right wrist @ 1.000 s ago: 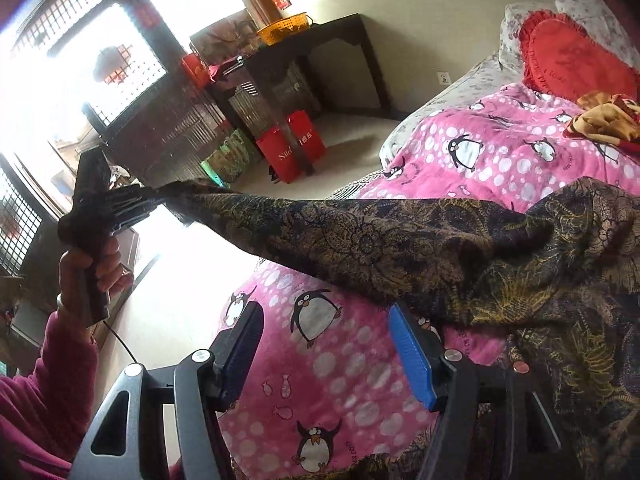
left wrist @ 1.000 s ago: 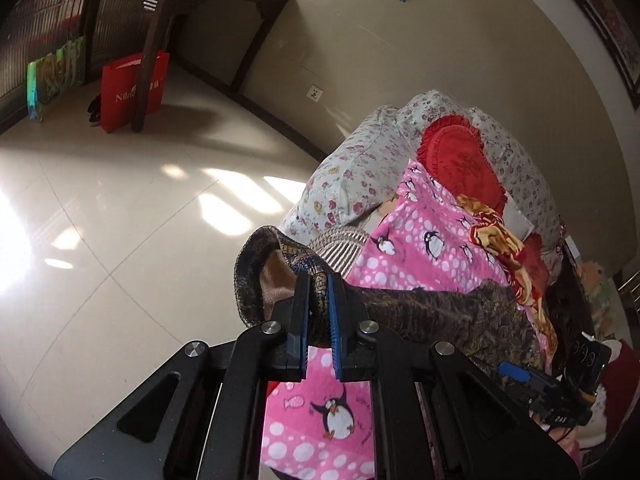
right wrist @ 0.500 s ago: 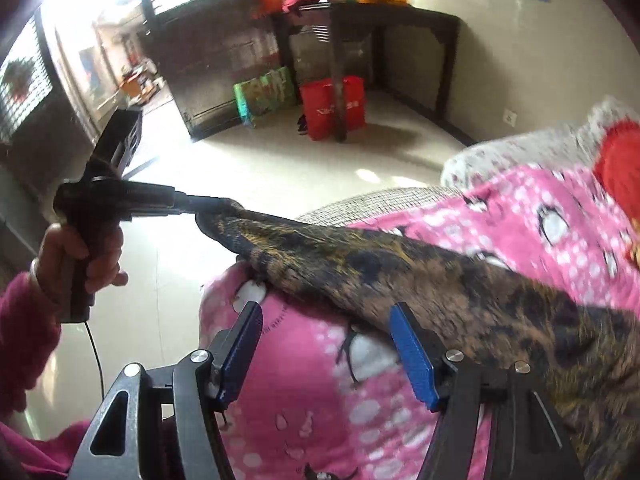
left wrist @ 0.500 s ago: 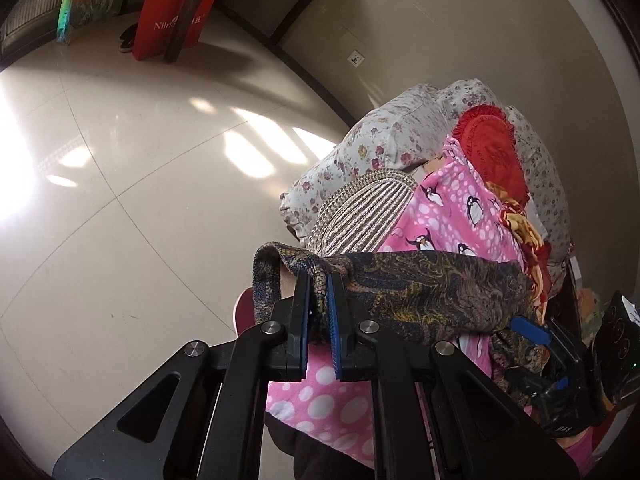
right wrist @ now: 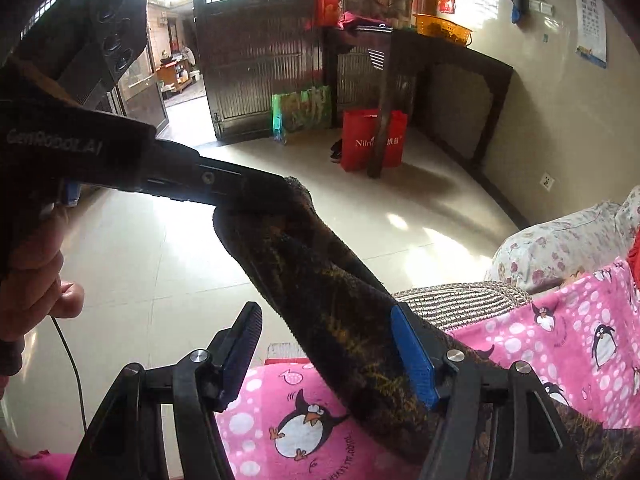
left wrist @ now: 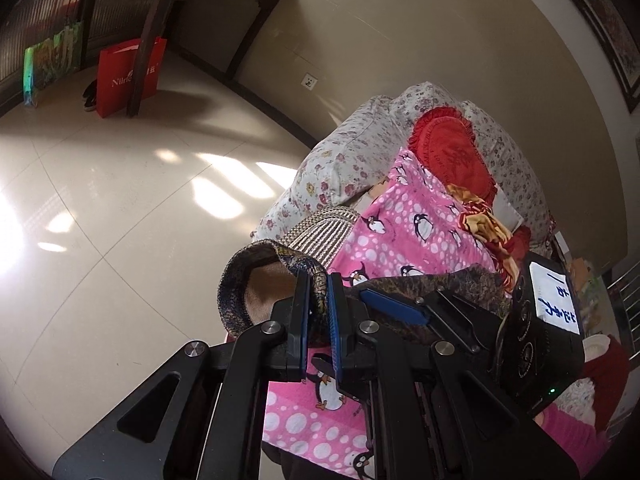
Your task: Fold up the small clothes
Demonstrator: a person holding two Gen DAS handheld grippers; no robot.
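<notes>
A dark brown patterned garment with a tan fleece lining stretches above the pink penguin blanket. My left gripper is shut on the edge of the garment's cuff and holds it up over the blanket's edge; it also shows in the right wrist view. My right gripper is open, its jaws wide apart around the stretched sleeve, the blue pad touching the cloth. The right gripper also shows in the left wrist view, close beside my left fingers.
The blanket covers a sofa with a floral cushion and a red heart cushion. A striped grey cloth lies at the sofa edge. Tiled floor, a dark table and a red bag lie beyond.
The right gripper has slid along the sleeve toward the left gripper and now sits close to the held cuff. The left gripper keeps its hold and has tilted up slightly.
</notes>
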